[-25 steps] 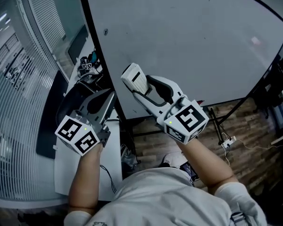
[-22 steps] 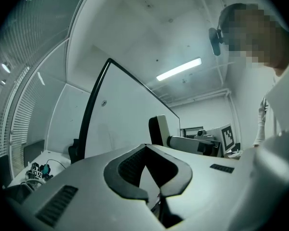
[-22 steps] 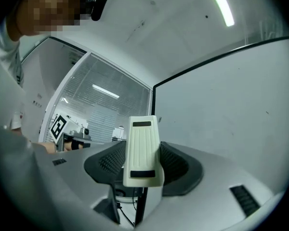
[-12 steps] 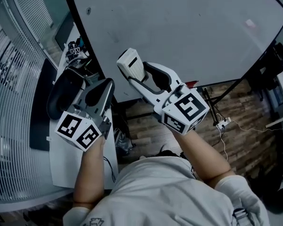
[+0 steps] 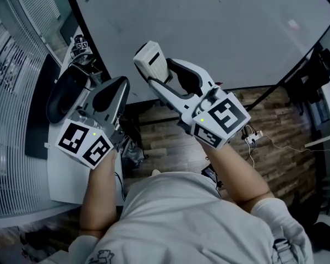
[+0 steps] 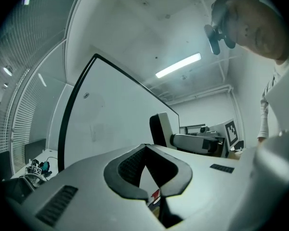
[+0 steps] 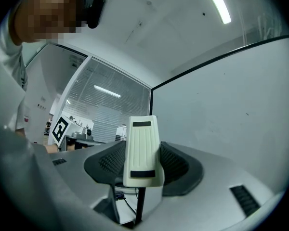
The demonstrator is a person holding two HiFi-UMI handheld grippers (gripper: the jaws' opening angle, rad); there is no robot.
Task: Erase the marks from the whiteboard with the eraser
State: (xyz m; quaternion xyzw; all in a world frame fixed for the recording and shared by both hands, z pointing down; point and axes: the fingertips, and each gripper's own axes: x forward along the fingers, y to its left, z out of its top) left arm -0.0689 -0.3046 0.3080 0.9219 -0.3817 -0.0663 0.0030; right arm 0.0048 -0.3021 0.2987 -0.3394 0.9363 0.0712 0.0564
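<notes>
The whiteboard (image 5: 209,32) fills the upper part of the head view; only faint smudges show on it near its left edge. My right gripper (image 5: 164,84) is shut on the white ribbed eraser (image 5: 150,61), which sticks out past the jaws just in front of the board's lower left part. In the right gripper view the eraser (image 7: 142,138) stands upright between the dark pads of that gripper (image 7: 142,163), with the whiteboard (image 7: 226,109) to its right. My left gripper (image 5: 116,89) hangs to the left, off the board, shut with nothing in it (image 6: 144,148).
A white desk (image 5: 71,175) stands at the left with a black chair back (image 5: 63,95) and small gear (image 5: 80,44) beside it. Glass walls with blinds run along the left. Below the board are wooden floor, black stand legs (image 5: 286,78) and a power strip (image 5: 251,138).
Both grippers have risen in the head view, and the held eraser has come closer to the board's lower left part. The jaws have not changed.
</notes>
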